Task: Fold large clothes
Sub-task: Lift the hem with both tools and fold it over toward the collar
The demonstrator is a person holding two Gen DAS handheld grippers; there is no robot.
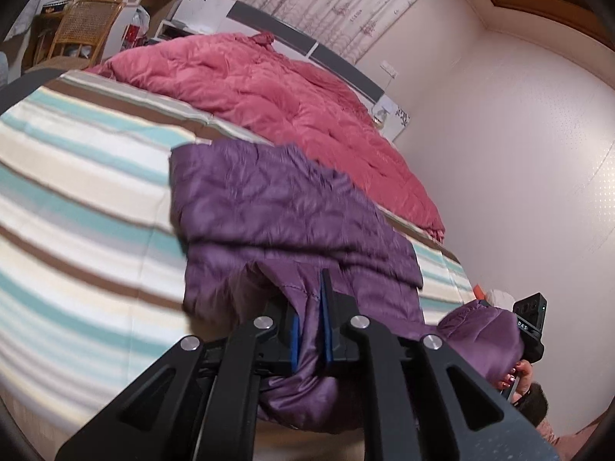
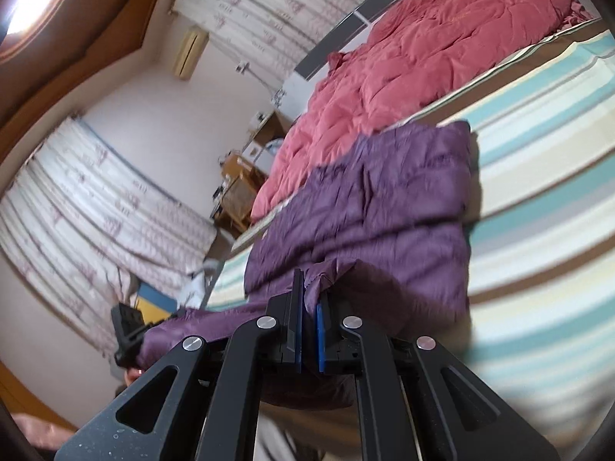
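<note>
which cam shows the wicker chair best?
Left wrist view: the wicker chair sits top left, its woven back and frame clear beside the desk. The right wrist view shows no such chair, only some small, blurred wooden furniture past the pink quilt.

Purple quilted jacket (image 1: 276,207), crumpled and partly doubled over, spread across the striped bed sheet (image 1: 77,199). Its far edge lies just beside the sheet's upper border; its near edge is lifted clear of the sheet, bunched.
</note>
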